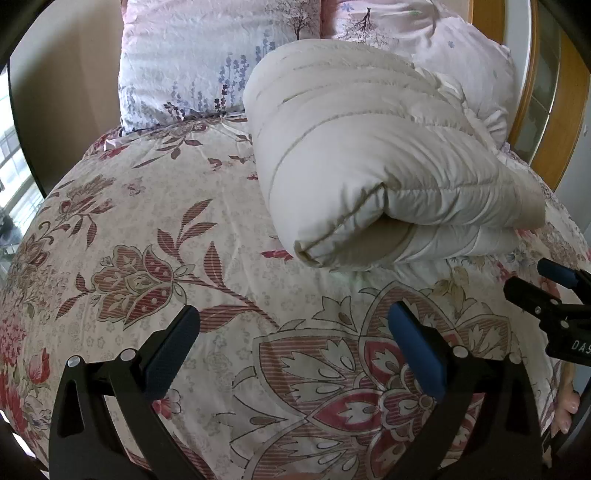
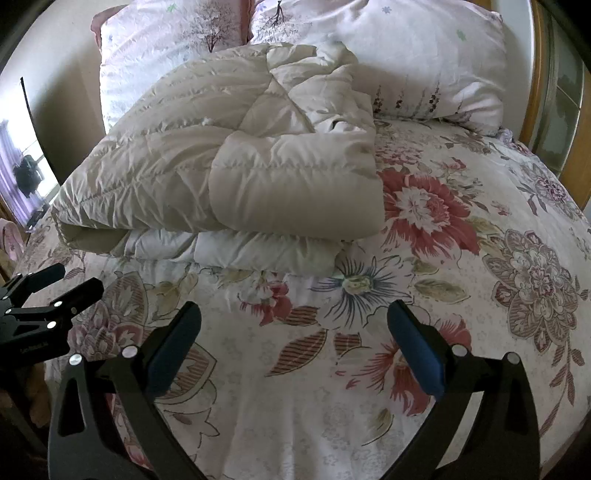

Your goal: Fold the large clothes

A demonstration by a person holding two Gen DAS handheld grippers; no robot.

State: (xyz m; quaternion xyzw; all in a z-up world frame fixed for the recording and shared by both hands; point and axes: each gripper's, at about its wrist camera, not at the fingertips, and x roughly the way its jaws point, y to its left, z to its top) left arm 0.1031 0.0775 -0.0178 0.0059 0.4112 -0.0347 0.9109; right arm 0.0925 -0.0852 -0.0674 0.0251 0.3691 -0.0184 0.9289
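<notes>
The left gripper points forward over the bed, its two blue-padded fingers spread wide apart with nothing between them; only the flowered bedspread shows in the gap. The right gripper is posed the same way, fingers wide apart and empty, aimed across the bedspread toward the head of the bed. Both tools are held low near the foot end, side by side: the right gripper shows at the right edge of the left wrist view, and the left one sits at the left edge of the right wrist view. At the lower right edge of the left wrist view, a few fingertips of the person's hand are visible beside the tool.

The folded cream down coat lies on the bedspread ahead of both grippers, well apart from their fingertips. It is a puffy quilted bundle, doubled over so that a rounded fold faces the cameras, with a whiter lining layer showing underneath. Its far end rests against two pale pillows printed with trees and lavender sprigs, which stand at the head of the bed. A wooden headboard curves behind them. A bright window shows at the left.
</notes>
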